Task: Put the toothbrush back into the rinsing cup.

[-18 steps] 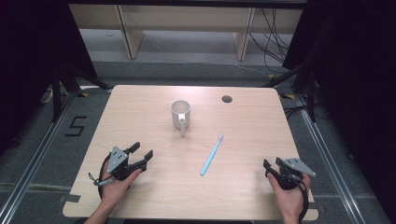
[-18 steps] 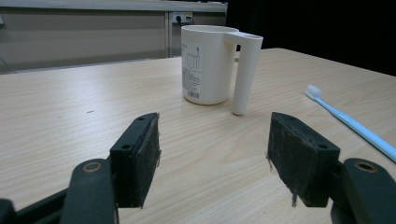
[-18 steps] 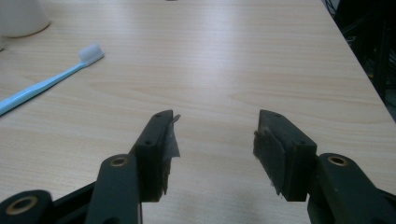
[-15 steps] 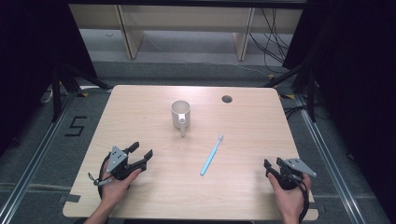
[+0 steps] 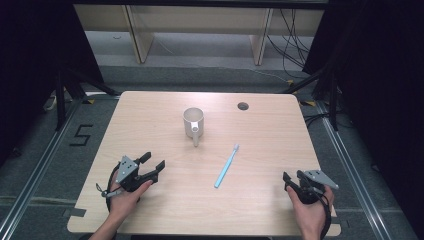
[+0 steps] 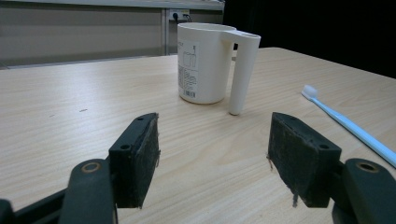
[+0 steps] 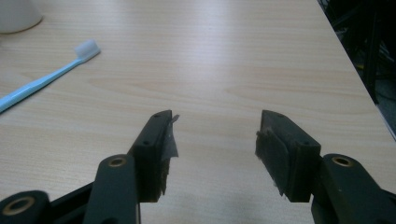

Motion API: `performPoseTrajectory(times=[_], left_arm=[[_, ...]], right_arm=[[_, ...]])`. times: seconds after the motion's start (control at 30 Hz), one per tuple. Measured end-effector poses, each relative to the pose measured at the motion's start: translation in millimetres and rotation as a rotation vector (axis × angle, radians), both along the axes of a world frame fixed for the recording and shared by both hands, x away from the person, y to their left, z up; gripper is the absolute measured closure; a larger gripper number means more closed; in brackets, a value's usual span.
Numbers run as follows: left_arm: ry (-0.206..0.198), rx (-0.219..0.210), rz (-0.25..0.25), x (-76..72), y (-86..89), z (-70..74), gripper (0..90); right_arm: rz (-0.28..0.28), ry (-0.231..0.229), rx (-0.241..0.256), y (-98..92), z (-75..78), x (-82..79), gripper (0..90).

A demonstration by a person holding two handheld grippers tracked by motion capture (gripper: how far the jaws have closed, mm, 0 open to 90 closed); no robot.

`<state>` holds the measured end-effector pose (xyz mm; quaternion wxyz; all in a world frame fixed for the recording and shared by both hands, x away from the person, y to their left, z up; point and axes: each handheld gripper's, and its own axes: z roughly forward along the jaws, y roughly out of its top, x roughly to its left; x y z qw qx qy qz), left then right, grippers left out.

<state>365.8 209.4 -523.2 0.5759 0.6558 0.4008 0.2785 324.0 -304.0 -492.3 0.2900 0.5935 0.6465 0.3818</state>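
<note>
A white mug point(image 5: 193, 122) stands upright at the table's middle back, its handle turned toward the person. A light blue toothbrush point(image 5: 226, 166) lies flat to its right, bristle end away from the person. My left gripper point(image 5: 153, 160) rests open near the front left and points at the mug. In the left gripper view the mug point(image 6: 205, 63) and toothbrush point(image 6: 348, 126) lie well beyond the open left gripper point(image 6: 212, 154). My right gripper point(image 5: 292, 177) sits open at the front right. The right gripper view has the toothbrush point(image 7: 46, 77) up to the left of the empty right gripper point(image 7: 215, 140).
The wooden table point(image 5: 150, 115) has a round cable hole point(image 5: 243, 106) near its back edge. Its right edge runs close to my right gripper. A floor marking "5" point(image 5: 81, 135) lies left of the table, and black stands and cables surround it.
</note>
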Motion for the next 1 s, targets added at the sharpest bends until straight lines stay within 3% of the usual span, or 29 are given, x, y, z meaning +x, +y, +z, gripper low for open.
performPoseTrajectory(times=[0.03, 0.1, 0.13, 0.17, 0.2, 0.23, 0.33, 0.37, 0.4, 0.43, 0.47, 0.53, 0.6, 0.63, 0.67, 0.7, 0.73, 0.77, 0.8, 0.83, 1.0], left_arm=[[-0.011, -0.009, -0.013, 1.6, -0.8, -0.8, 33.4], [-0.005, -0.009, -0.011, 1.5, -0.9, -0.6, 33.4], [0.013, 0.002, -0.012, 1.8, 0.4, 0.3, 33.3], [0.013, 0.002, -0.012, 1.8, 0.4, 0.3, 33.3], [0.023, 0.000, -0.011, 2.8, 0.8, 0.4, 33.2], [0.026, 0.000, -0.012, 3.2, 0.8, 0.5, 33.1], [0.031, 0.001, -0.025, 4.7, -0.5, 0.3, 32.7], [0.039, 0.012, -0.028, 4.7, -0.7, 0.8, 32.5], [0.041, 0.017, -0.032, 5.0, -0.9, 0.9, 32.5], [0.042, 0.020, -0.033, 5.2, -1.1, 1.0, 32.4], [0.044, 0.022, -0.035, 5.3, -1.2, 1.0, 32.4], [0.039, 0.012, -0.042, 6.6, -2.1, 0.2, 32.4], [0.051, 0.019, -0.040, 6.2, -1.8, 1.0, 32.4], [0.051, 0.017, -0.040, 6.3, -1.6, 1.0, 32.5], [0.053, 0.015, -0.040, 6.5, -1.2, 1.0, 32.5], [0.044, 0.003, -0.046, 7.6, -1.3, 0.2, 32.5], [0.047, 0.004, -0.045, 7.5, -1.1, 0.4, 32.6], [0.057, 0.012, -0.041, 6.9, -0.8, 1.0, 32.6], [0.057, 0.013, -0.042, 7.0, -0.9, 1.0, 32.6], [0.056, 0.015, -0.044, 7.1, -1.2, 1.0, 32.6], [0.060, 0.028, -0.060, 7.3, -2.1, 1.2, 33.0]], right_arm=[[-0.016, 0.022, 0.017, 1.4, 0.5, -0.9, 46.5], [0.010, -0.006, -0.031, -0.8, -2.9, 3.1, 46.5], [-0.007, 0.035, 0.020, 3.3, -1.1, 0.4, 46.5], [0.020, 0.027, -0.002, 0.8, -1.7, 1.8, 46.5], [0.016, 0.017, 0.021, 3.1, -3.8, 2.8, 46.5], [-0.010, 0.058, 0.036, 5.8, -1.8, 0.3, 46.5], [0.020, 0.021, 0.000, 2.1, -3.6, 3.0, 46.9], [-0.008, 0.047, 0.040, 5.5, -1.3, 0.1, 47.1], [-0.011, 0.054, 0.040, 5.9, 0.1, -0.7, 47.3], [0.011, 0.021, 0.034, 5.2, -0.9, 1.5, 47.4], [0.003, 0.030, 0.050, 7.0, -0.3, 0.9, 47.5], [0.028, 0.022, -0.002, 4.5, -2.2, 3.5, 47.8], [0.004, 0.069, 0.025, 9.3, -0.4, 1.2, 48.3], [0.039, 0.035, -0.005, 6.1, -3.1, 4.7, 48.8], [0.019, 0.049, 0.024, 9.4, -2.9, 3.5, 49.5], [0.031, 0.059, 0.003, 7.9, -0.1, 2.6, 50.7], [0.020, 0.076, 0.061, 12.7, -0.1, 2.7, 51.7], [0.047, 0.072, 0.025, 9.8, -0.1, 4.5, 52.3], [0.026, 0.084, 0.039, 12.9, 0.9, 4.4, 52.9], [0.047, 0.080, 0.013, 11.1, 1.4, 5.3, 53.6], [0.036, 0.104, 0.044, 12.4, 3.6, 5.3, 55.1]])
